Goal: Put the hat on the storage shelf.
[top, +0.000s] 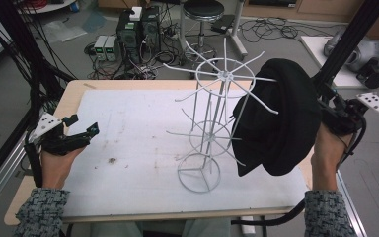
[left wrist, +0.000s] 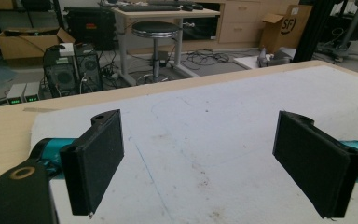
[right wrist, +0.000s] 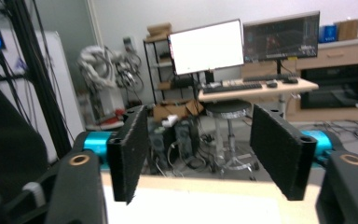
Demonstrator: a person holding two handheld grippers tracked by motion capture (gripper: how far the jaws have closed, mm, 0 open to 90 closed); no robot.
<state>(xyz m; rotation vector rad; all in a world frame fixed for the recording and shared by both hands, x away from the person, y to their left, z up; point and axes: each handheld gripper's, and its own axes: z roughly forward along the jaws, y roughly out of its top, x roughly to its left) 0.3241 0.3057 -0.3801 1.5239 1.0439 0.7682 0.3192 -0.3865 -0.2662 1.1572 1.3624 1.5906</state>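
Note:
A white wire rack (top: pixel 211 129) with spreading prongs stands upright on the white mat (top: pixel 128 118), right of centre. A black hat (top: pixel 276 118) hangs on the rack's right-hand prongs, off the table top. My right gripper (top: pixel 328 101) is just right of the hat, partly behind it; its jaws stand open (right wrist: pixel 205 154) with nothing between them, and the hat's dark cloth (right wrist: pixel 4 154) shows at the left of that view. Over the mat's left edge my left gripper (top: pixel 85 124) points right. It is open and holds nothing (left wrist: pixel 200 163).
The mat covers most of a wooden table (top: pixel 69 94). A black frame post (top: pixel 348 42) rises close behind the right gripper. Beyond the far edge are a stool (top: pixel 203 15), computer towers (top: pixel 138 29) and loose cables on the floor.

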